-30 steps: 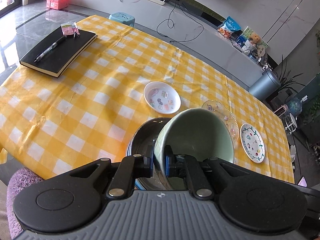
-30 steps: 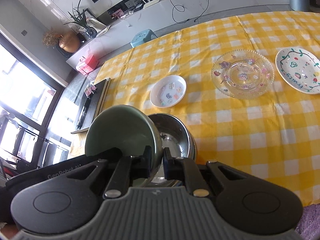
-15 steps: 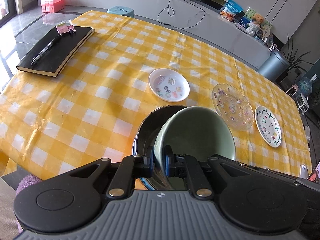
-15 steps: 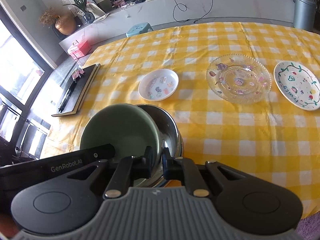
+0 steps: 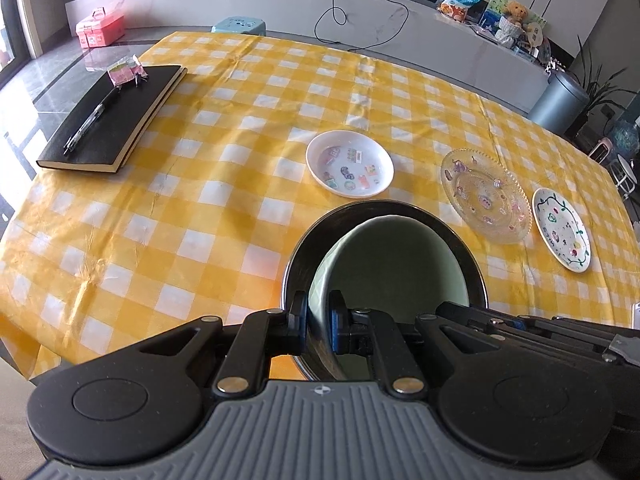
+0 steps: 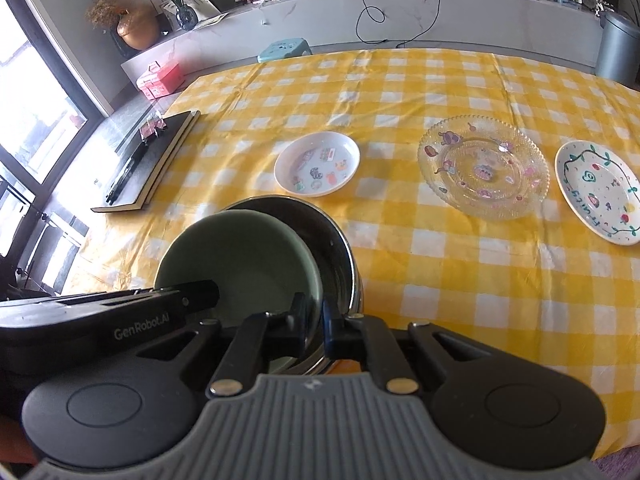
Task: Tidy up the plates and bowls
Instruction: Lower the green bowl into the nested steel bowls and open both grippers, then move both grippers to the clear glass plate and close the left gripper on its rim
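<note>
Left wrist view: the left gripper (image 5: pixel 318 322) pinches the near rim of a pale green ceramic bowl (image 5: pixel 394 264), its jaws clamped on the wall, one finger inside and one out. Right wrist view shows the right gripper (image 6: pixel 315 326) clamped on the opposite side of the same rim, so the bowl hangs between two grips, tilted and sitting partly inside a larger polished steel bowl (image 6: pixel 336 240) directly ahead of both claws. The two-sided hold looks meant to keep the green bowl steady as it nests, the first stacking step. Beyond the claws, on the yellow-and-white checked tablecloth (image 5: pixel 168 216), a small white dish with stickers (image 5: pixel 349 163) sits just past the steel bowl; to its right lie a clear glass plate with a beaded edge (image 5: pixel 486 196) and a white plate painted with green vines (image 5: pixel 562 229), apparently awaiting sorting. Far left rests a black notebook with a pen (image 5: pixel 114 116)
</note>
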Motion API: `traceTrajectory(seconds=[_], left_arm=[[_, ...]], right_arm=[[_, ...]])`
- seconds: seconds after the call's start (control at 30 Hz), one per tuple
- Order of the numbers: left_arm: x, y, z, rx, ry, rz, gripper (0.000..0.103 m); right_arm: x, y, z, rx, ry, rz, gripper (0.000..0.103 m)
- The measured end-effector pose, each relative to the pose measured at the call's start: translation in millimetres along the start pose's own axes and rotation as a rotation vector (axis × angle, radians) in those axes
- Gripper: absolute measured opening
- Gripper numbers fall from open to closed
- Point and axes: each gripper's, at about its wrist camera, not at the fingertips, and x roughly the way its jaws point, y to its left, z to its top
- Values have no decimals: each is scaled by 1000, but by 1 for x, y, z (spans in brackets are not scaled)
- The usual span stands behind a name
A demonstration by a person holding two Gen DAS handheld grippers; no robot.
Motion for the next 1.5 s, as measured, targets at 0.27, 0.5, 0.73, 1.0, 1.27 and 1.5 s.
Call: traceTrajectory(seconds=[0.27, 0.5, 0.73, 1.0, 1.27, 1.5], left_arm=[[0, -2, 0, 28, -5, 17, 10], [-2, -3, 0, 35, -19, 22, 10], [-13, 1, 1, 12, -55, 12, 11], [-31, -2, 3, -19, -115, -29, 33], [-47, -11, 8, -50, -196, -134, 45], [-40, -33, 15, -72, -209, -226, 51]], right_arm=[[-3, 4, 1, -30, -21, -25, 6], [-11, 6, 2, -51, -55, -43, 8], [-22, 2, 3, -49, -93, -54, 30], [-35, -13, 3, 12, -132, -33, 40], [-51, -54, 4, 185, -175, -8, 47], [-56, -93, 4, 320, -203, -17, 52]])
